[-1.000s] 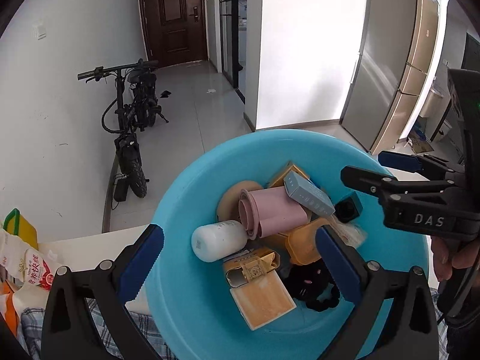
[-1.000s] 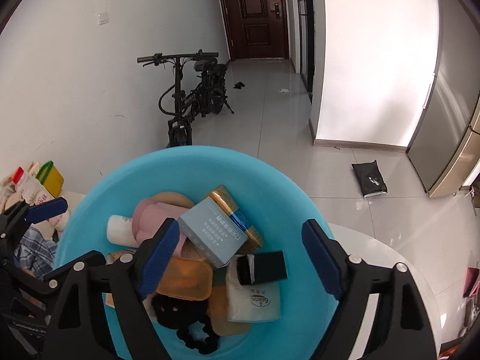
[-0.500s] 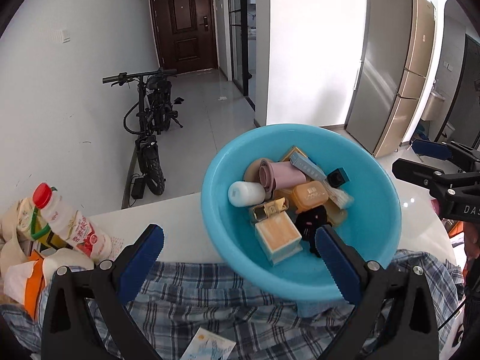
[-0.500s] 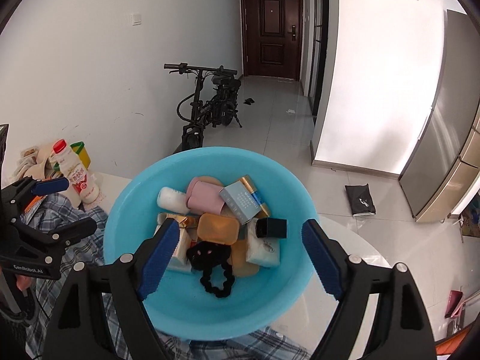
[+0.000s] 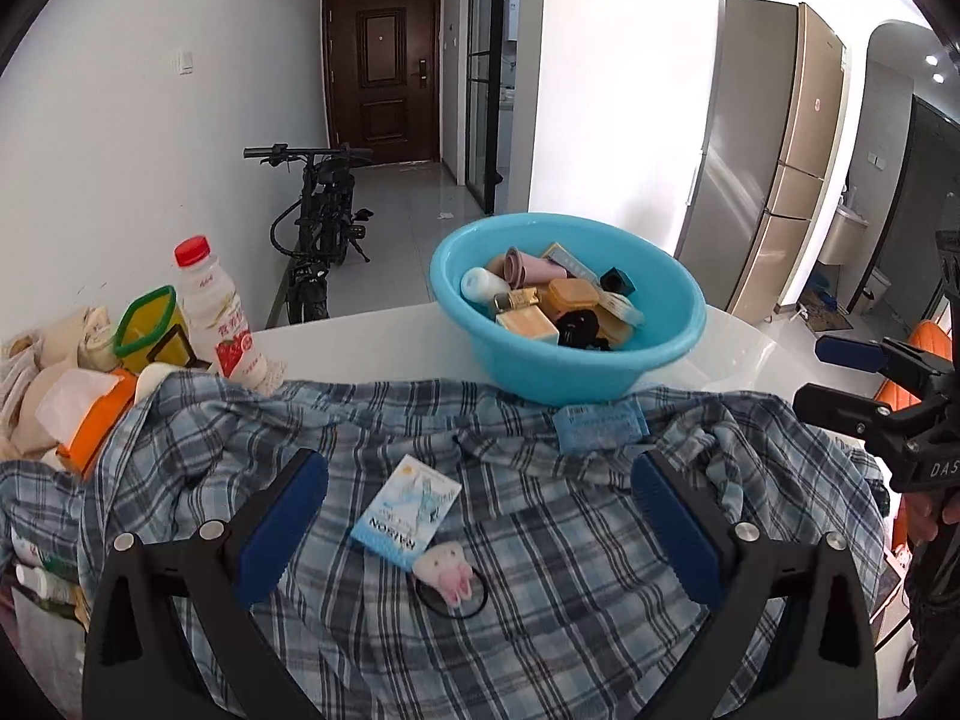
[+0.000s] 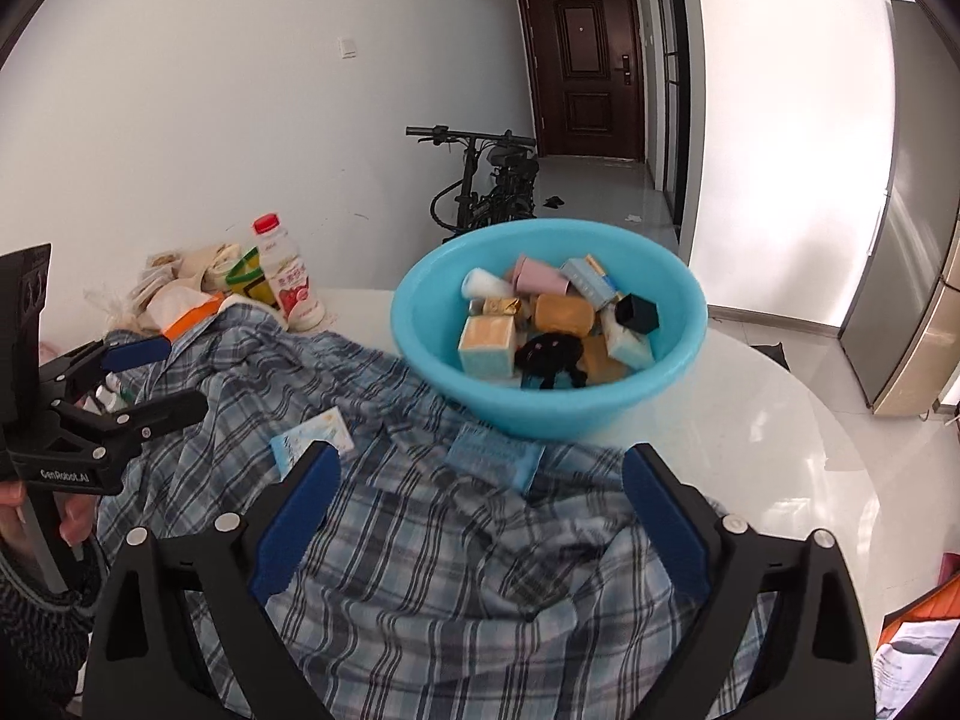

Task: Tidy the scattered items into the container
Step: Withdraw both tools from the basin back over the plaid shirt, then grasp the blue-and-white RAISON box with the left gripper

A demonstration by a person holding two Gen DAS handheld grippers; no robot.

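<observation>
Things still lie on the plaid shirt (image 5: 540, 540), so both grippers hang over it, ready to pick. The left gripper (image 5: 477, 534) is wide open with nothing in it, above the white and blue box (image 5: 405, 510). The right gripper (image 6: 480, 516) is wide open too and holds nothing. It points at the blue packet (image 6: 495, 456), which sits right by the blue basin (image 6: 540, 408). I count three things left: one box, one packet and one bunny hair tie (image 5: 447, 579). The basin stands on the white table (image 6: 750, 438) and is full of small things. One milk bottle (image 5: 216, 318) stands off to the left.
</observation>
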